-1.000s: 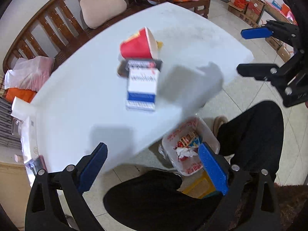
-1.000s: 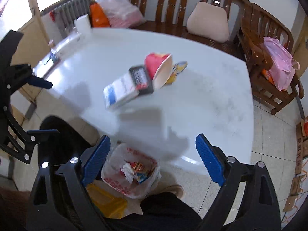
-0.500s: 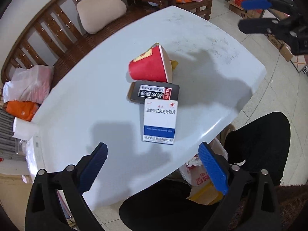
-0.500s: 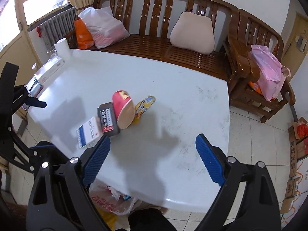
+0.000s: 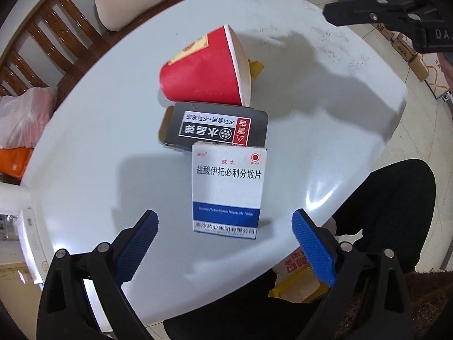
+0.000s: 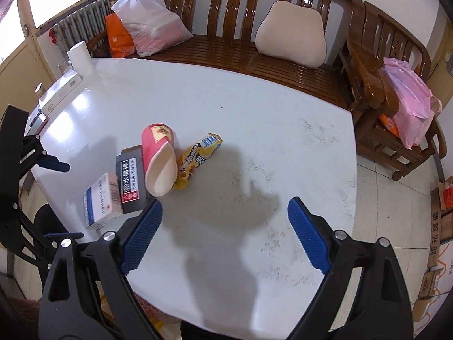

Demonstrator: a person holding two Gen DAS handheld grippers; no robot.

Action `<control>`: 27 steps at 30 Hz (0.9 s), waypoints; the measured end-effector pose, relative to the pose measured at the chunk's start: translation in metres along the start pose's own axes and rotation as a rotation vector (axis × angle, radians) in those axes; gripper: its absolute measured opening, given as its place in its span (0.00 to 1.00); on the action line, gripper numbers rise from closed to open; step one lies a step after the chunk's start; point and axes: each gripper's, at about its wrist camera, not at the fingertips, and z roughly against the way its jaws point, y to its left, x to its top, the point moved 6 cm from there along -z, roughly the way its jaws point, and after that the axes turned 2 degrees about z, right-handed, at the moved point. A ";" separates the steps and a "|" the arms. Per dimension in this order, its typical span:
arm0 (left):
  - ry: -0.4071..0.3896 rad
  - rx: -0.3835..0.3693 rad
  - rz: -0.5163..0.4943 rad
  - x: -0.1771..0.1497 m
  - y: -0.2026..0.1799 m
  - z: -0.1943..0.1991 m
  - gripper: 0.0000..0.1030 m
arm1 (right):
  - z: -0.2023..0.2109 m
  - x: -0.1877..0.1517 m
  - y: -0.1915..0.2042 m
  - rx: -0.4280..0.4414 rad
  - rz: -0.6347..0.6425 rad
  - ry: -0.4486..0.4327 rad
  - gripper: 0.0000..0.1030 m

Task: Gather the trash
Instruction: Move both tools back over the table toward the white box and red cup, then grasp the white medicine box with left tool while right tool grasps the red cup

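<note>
On the white table (image 5: 99, 113) lie a white and blue medicine box (image 5: 228, 189), a black box (image 5: 215, 130), a tipped red paper cup (image 5: 203, 70) and a yellow snack wrapper (image 6: 198, 158). My left gripper (image 5: 225, 246) is open and empty, just short of the medicine box, jaws wider than the box. My right gripper (image 6: 225, 229) is open and empty above the table's near part, to the right of the cup (image 6: 158, 158) and the boxes (image 6: 102, 198). The right gripper also shows in the left wrist view (image 5: 368, 2).
A trash bag (image 5: 294, 266) shows under the table's near edge by the person's dark legs (image 5: 390, 212). A wooden bench (image 6: 254, 45) with a cushion (image 6: 291, 39) and bags stands behind the table. A paper roll (image 6: 80, 56) and flat boxes sit at the far left corner.
Both grippers rose from beside the trash bag to over the table. The left one closed in on the medicine box. The right one moved forward over the table's near part.
</note>
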 end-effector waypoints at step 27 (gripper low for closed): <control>0.065 -0.063 0.012 0.011 0.020 -0.062 0.90 | -0.077 0.022 0.028 0.085 0.109 0.007 0.75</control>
